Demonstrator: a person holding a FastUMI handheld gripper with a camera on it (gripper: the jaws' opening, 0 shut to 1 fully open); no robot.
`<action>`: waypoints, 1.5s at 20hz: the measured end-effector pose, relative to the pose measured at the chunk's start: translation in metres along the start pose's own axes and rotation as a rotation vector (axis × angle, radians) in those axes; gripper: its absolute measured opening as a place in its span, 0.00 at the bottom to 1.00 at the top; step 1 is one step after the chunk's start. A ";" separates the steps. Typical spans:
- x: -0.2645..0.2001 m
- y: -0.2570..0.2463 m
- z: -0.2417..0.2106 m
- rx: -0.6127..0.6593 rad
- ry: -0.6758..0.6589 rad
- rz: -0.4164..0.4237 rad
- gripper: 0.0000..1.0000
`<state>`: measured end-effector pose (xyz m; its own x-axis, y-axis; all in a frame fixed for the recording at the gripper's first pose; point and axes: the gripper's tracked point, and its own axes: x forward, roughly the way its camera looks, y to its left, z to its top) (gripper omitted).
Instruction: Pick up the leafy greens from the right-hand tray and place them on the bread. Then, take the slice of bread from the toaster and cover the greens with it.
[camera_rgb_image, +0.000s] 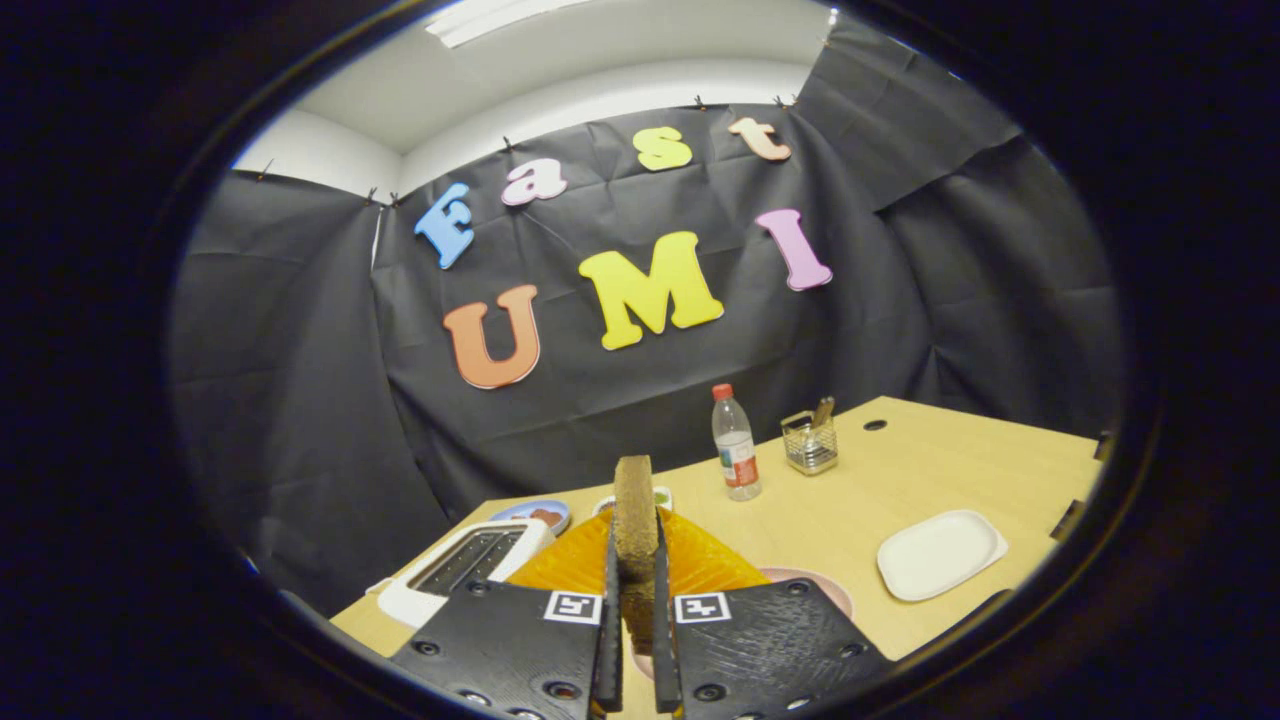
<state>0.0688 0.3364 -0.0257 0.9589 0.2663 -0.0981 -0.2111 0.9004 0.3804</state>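
Observation:
My gripper (636, 590) is shut on a slice of brown bread (634, 500), which stands upright on edge between the two fingers and sticks out above them. The white toaster (465, 570) sits on the table to the left of the fingers, its dark slots showing. Just behind the bread and fingers lies an orange cloth or mat (700, 560). A pink plate rim (815, 585) peeks out past the right finger. Beyond the bread a small dish with a bit of green (662, 495) is mostly hidden.
A white tray (940, 553) lies on the wooden table (950, 470) to the right. A plastic water bottle (736, 443) and a wire holder (810, 442) stand further back. A blue plate with something brown (535, 516) sits behind the toaster.

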 end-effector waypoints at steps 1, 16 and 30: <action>0.003 -0.002 -0.010 0.007 0.018 -0.002 0.12; 0.025 -0.054 -0.077 0.061 0.127 -0.049 0.12; 0.020 -0.099 -0.105 -0.091 0.310 -0.048 0.92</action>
<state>0.0895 0.2883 -0.1619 0.8678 0.3022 -0.3945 -0.1965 0.9378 0.2862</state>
